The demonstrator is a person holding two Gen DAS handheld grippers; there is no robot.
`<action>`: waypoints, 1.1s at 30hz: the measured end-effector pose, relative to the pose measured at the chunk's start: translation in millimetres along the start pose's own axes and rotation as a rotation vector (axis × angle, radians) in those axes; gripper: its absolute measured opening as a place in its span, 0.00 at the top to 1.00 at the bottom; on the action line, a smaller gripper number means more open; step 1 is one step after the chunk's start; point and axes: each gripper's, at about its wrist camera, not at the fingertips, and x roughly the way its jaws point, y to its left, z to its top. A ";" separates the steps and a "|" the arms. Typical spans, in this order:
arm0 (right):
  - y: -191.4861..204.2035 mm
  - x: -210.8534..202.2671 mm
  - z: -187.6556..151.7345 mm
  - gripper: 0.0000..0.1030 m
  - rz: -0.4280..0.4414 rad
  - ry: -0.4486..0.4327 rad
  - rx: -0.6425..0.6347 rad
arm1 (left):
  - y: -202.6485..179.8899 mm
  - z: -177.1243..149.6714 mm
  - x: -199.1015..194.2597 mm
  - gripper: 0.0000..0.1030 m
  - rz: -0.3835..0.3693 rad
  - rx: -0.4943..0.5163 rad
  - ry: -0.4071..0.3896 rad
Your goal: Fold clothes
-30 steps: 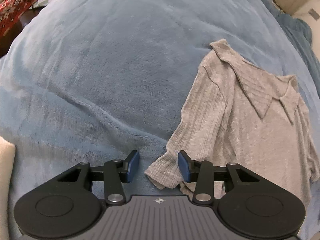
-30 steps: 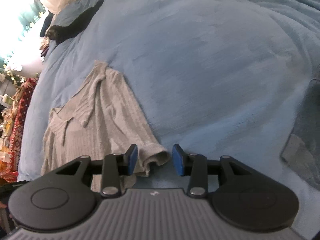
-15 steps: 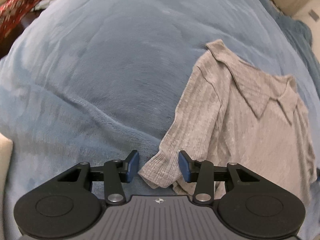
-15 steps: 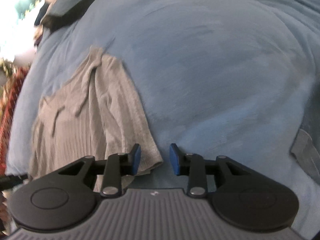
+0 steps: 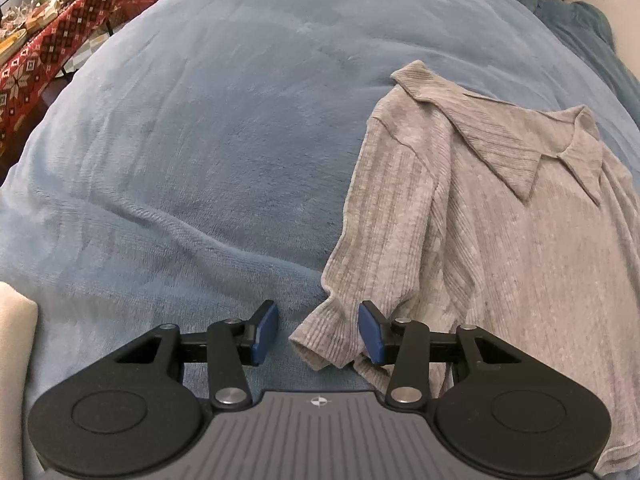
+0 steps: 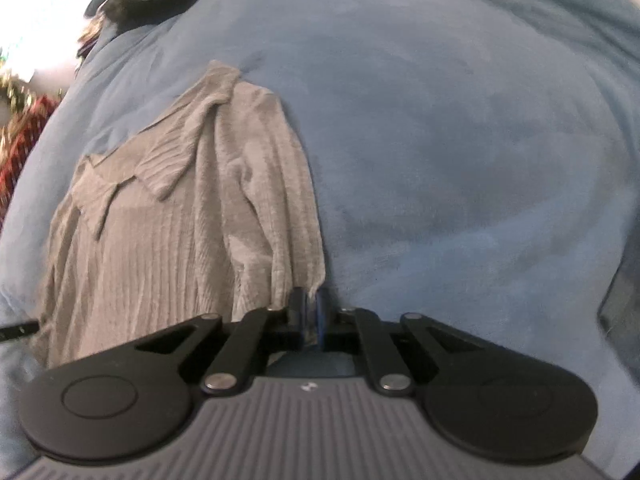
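A grey ribbed collared shirt [image 5: 500,232] lies face up on a blue fleece blanket [image 5: 220,120]. It also shows in the right wrist view [image 6: 168,216]. My left gripper [image 5: 318,334] is open, its blue pads on either side of the cuff [image 5: 328,340] of one sleeve, low over the blanket. My right gripper [image 6: 310,312] is shut on the cuff of the other sleeve [image 6: 296,240]; the pinched edge is hidden between the pads.
A red patterned tablecloth with dishes [image 5: 44,40] stands beyond the bed's far left. A dark garment [image 6: 152,4] lies at the far end of the blanket. A white cushion edge [image 5: 14,360] sits at the near left. A bright window [image 6: 32,8] glares at left.
My right gripper has closed on the sleeve cuff it was straddling. My left gripper stayed open and shifted so the other cuff sits between its pads.
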 end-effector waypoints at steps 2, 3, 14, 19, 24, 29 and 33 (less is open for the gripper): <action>2.3 -8.2 1.7 0.96 -0.046 -0.022 -0.058 | -0.9 0.8 -0.7 0.57 -0.004 0.002 0.002; 0.4 -12.7 4.0 0.96 -0.074 -0.035 -0.083 | -1.1 1.4 -1.3 0.57 -0.004 0.005 0.002; -42.4 -19.8 41.7 0.96 -0.229 -0.103 -0.169 | 4.2 2.3 -10.1 0.58 0.018 0.009 -0.015; -42.4 -6.1 40.2 0.96 -0.230 -0.081 -0.174 | 5.9 4.9 -5.9 0.59 -0.002 0.017 0.004; -39.1 -1.9 36.4 0.96 -0.226 -0.073 -0.169 | -3.1 4.2 0.1 0.96 0.032 0.113 0.057; -42.5 -13.7 38.9 0.96 -0.249 -0.086 -0.189 | -15.4 17.4 -20.9 0.97 0.190 0.313 -0.013; -46.1 -16.7 48.4 0.96 -0.275 -0.101 -0.200 | 4.8 42.1 -29.5 0.97 0.293 0.360 -0.051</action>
